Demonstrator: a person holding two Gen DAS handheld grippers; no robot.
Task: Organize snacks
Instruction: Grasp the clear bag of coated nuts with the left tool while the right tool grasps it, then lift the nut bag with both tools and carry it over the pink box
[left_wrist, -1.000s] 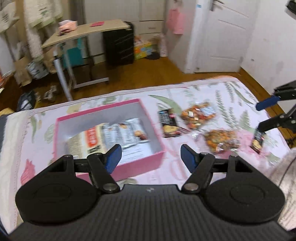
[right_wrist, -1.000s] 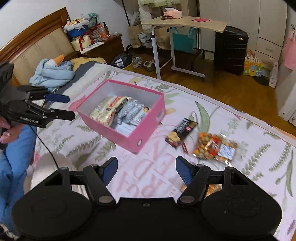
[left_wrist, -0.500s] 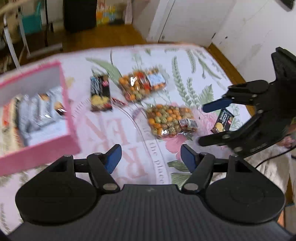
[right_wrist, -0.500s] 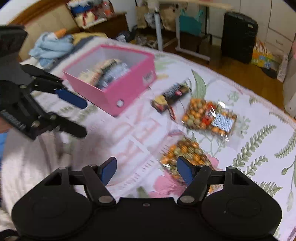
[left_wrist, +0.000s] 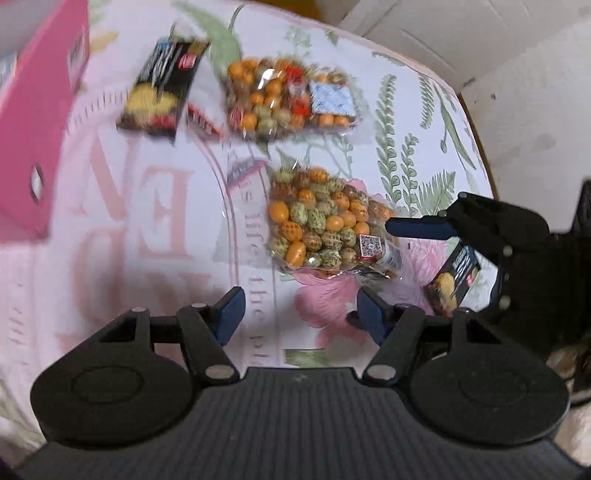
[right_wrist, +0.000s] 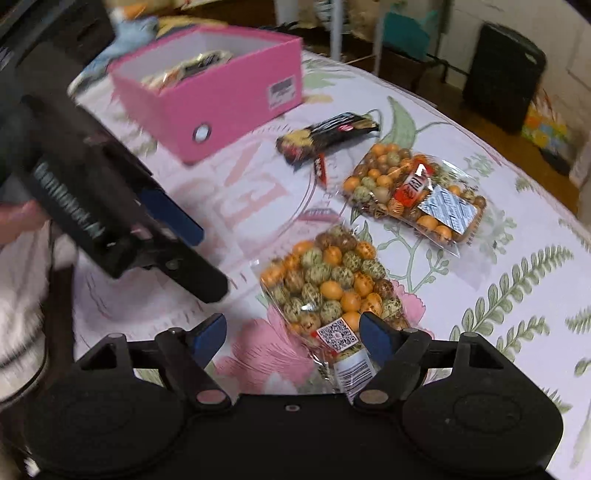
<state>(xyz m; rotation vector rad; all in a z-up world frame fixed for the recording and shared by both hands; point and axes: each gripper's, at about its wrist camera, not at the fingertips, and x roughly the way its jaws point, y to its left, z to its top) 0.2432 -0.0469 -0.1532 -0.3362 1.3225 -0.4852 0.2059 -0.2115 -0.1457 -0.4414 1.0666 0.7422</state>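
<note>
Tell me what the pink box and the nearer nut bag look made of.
Pink box: probably matte paperboard, judging by its stiff flat walls, crisp edges and metal-ringed hole. Nearer nut bag: clear glossy plastic film, its contents showing through, with glare and crinkles.

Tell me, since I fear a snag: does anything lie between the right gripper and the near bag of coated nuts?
Nothing visible does. The right gripper is open, and the near bag of coated nuts lies just ahead on the bedspread, its end by the right finger. The left gripper hangs off to the side, apart from the bag.
</note>
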